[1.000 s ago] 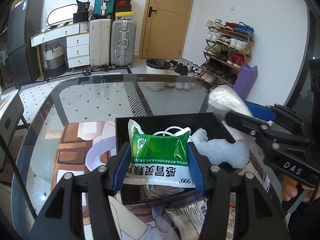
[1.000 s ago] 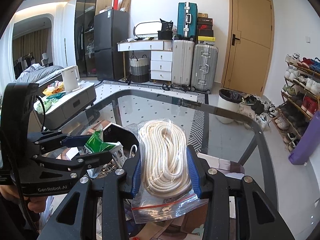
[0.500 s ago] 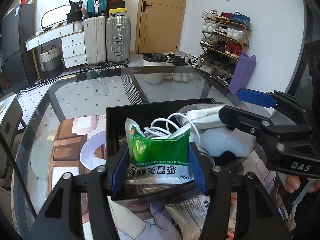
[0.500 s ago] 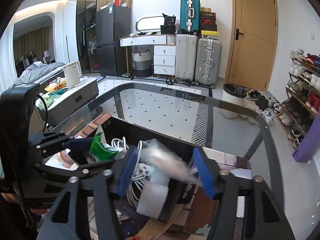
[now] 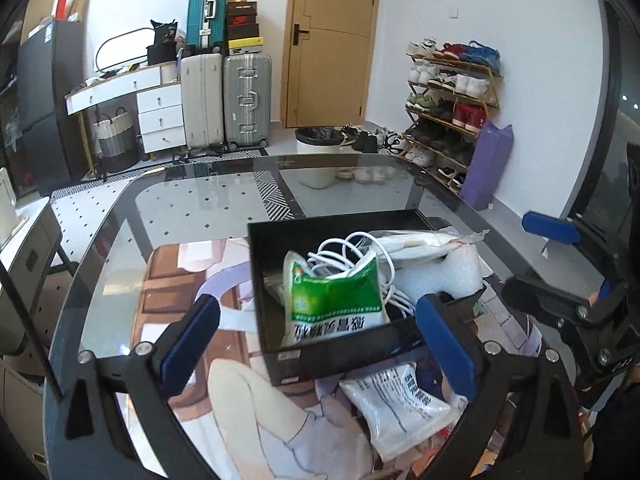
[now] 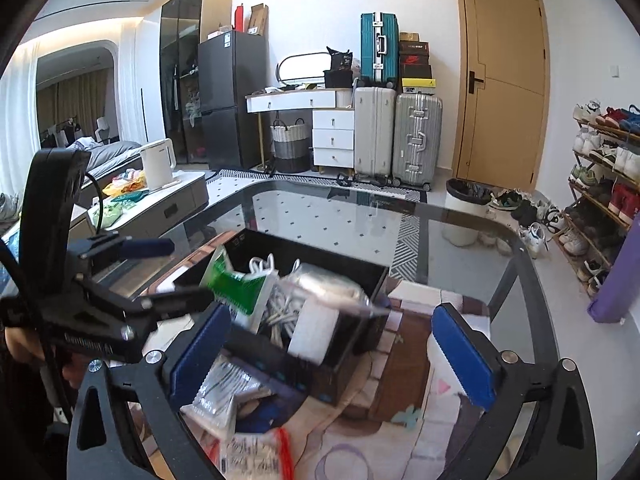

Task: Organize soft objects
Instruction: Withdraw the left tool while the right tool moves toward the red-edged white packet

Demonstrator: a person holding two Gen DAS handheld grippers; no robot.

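Green and white, the medicine sachet point(image 5: 334, 300) now leans inside the black box point(image 5: 340, 354) near the worktop point(image 5: 192, 216) middle, and the bagged rope point(image 5: 416, 240) lies on top; both were gripped a second ago. Left hand-held gripper point(image 5: 316, 344) and right hand-held gripper point(image 6: 328, 354) gape wide, empty. So two items are stored; the white packet point(image 5: 396, 408) outside waits. Box depths are hidden, and the right view is blurred.

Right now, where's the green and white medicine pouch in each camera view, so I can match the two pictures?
Left wrist view: the green and white pouch stands at centre, leaning inside the black box, between the open fingers.
Right wrist view: the pouch sits left of centre, at the box's left end, somewhat blurred.
Shared landmark: the white cable coil just behind the pouch, and the silver suitcase by the door.
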